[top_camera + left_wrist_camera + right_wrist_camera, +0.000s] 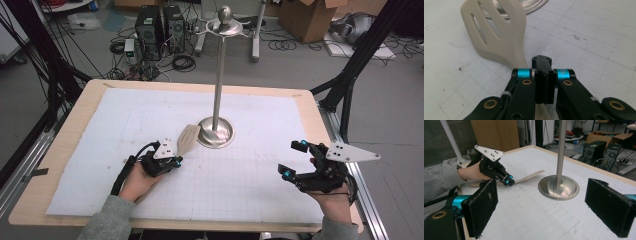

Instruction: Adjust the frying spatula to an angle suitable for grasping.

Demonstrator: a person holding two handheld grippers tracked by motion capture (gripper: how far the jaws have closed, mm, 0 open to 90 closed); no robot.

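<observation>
A beige slotted spatula [188, 139] lies low over the white gridded mat [260, 115], its head reaching the round base of a tall steel stand [216, 131]. My left gripper [175, 161] is shut on the spatula's handle. In the left gripper view the jaws [544, 75] meet, and the slotted head [499, 32] extends ahead toward the stand's base [531, 6]. My right gripper [295, 159] rests at the mat's right side, open with nothing between its pads [544, 207]. From there I see the left gripper [508, 181], the spatula [529, 177] and the stand [557, 187].
The wooden table [60, 150] carries the mat. The stand's pole rises to a dish with a knob [225, 22]. Beyond the far edge, computer towers [160, 27], cables and a cardboard box [310, 17] sit on the floor. Black frame posts [350, 75] flank the table.
</observation>
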